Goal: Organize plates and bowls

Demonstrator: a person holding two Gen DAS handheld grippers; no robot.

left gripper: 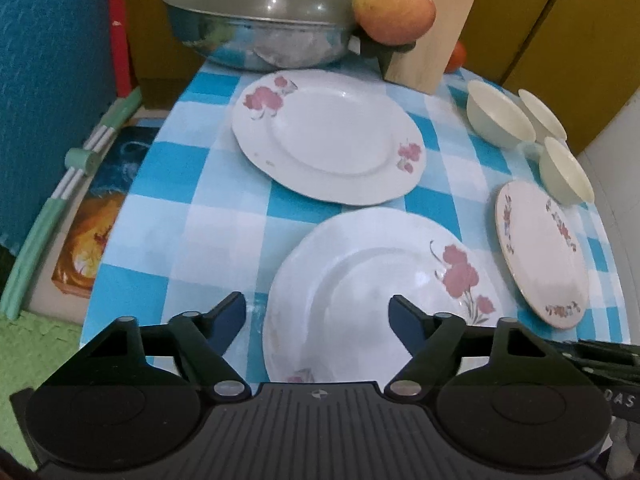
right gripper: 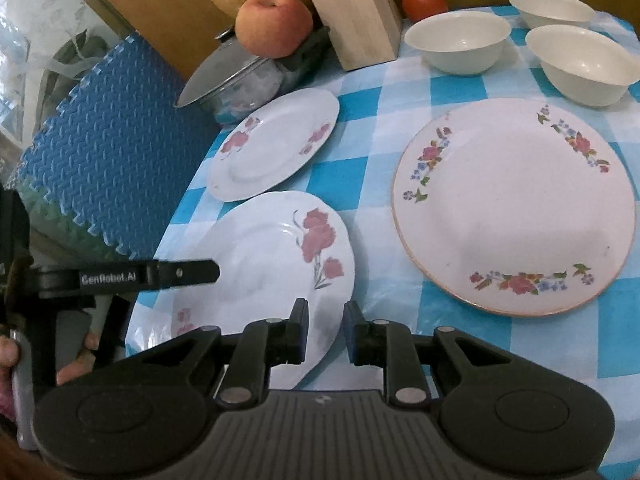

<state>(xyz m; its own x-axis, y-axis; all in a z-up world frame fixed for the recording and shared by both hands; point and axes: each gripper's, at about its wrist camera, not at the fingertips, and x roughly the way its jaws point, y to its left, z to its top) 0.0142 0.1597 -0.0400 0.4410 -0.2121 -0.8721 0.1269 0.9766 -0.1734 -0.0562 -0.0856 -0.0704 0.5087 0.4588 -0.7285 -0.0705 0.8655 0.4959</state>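
Blue-and-white checked cloth covers the surface (left gripper: 224, 208), which fills the middle of both views. In the left wrist view, the left claw (left gripper: 318, 314) sits at the bottom centre with its fingers spread wide and nothing between them; it hangs over the near edge of the nearest rose plate (left gripper: 372, 292), which lies flat at lower centre. Behind it, in the middle of the frame, lies a second rose plate (left gripper: 328, 136), just apart from the first. At the right edge lies the gold-rimmed flower plate (left gripper: 540, 256), and above it, at the upper right, three cream bowls (left gripper: 500, 120) stand upright close together. Along the top stand a lidded metal pan (left gripper: 256, 28), an apple (left gripper: 394, 4) on a dark stand, and a pale wooden block (left gripper: 440, 24).

In the right wrist view, the right claw (right gripper: 326, 332) is at the bottom centre, its fingers drawn near each other with a narrow gap; the right rim of the nearest rose plate (right gripper: 264, 264) lies in that gap, though whether the pads touch it cannot be told. The gold-rimmed flower plate (right gripper: 516, 204) fills the right half, the second rose plate (right gripper: 272, 144) sits at centre left, and the bowls (right gripper: 456, 40) line the upper right. A tomato (right gripper: 424, 2) shows at the top beside the block (right gripper: 352, 12). Blue foam matting (right gripper: 116, 140) stands at the left.
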